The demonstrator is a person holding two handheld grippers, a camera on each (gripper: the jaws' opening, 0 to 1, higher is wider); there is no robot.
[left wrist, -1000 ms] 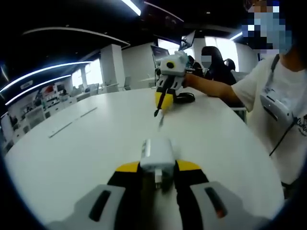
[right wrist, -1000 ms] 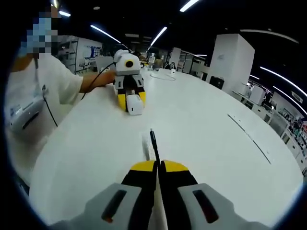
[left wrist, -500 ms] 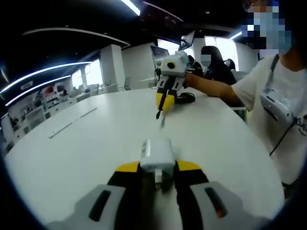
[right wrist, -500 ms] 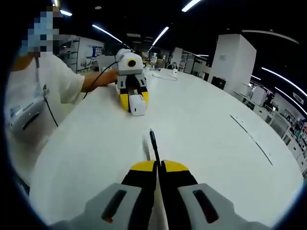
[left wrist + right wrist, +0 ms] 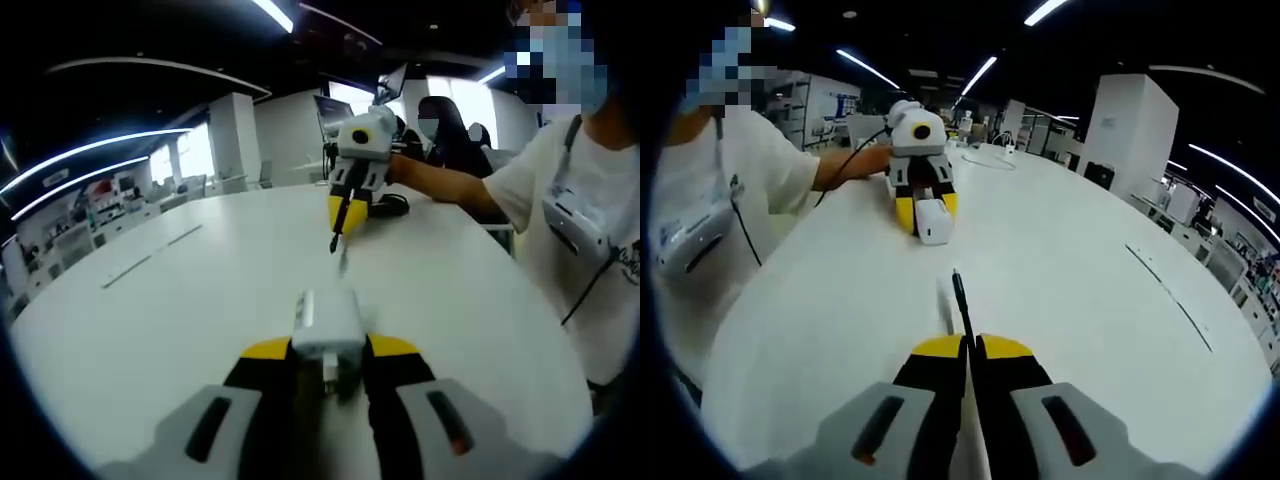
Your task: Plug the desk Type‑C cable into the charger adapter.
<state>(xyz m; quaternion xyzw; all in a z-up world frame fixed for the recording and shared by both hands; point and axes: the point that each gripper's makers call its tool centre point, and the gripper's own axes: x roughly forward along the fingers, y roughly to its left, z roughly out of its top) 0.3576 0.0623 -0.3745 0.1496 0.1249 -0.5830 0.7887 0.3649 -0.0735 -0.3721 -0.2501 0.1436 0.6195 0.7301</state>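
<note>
Left gripper view: your left gripper [image 5: 330, 368] is clamped on the charger adapter [image 5: 327, 325] just above the white table [image 5: 180, 300]; across from it the right gripper [image 5: 345, 205] hangs with the Type-C cable [image 5: 337, 230] plug pointing at you, well apart. Nothing is plugged yet.

Right gripper view: your right gripper [image 5: 968, 348] pinches the cable [image 5: 960, 298], plug forward. The left gripper [image 5: 925, 205] presents the adapter [image 5: 933, 222] ahead, arm reaching in from the left. Alignment and insertion remain.

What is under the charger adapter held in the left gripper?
The white table lies under the charger adapter, which the left gripper clamps from both sides. Whether the adapter touches the tabletop cannot be seen: its underside is hidden.
</note>
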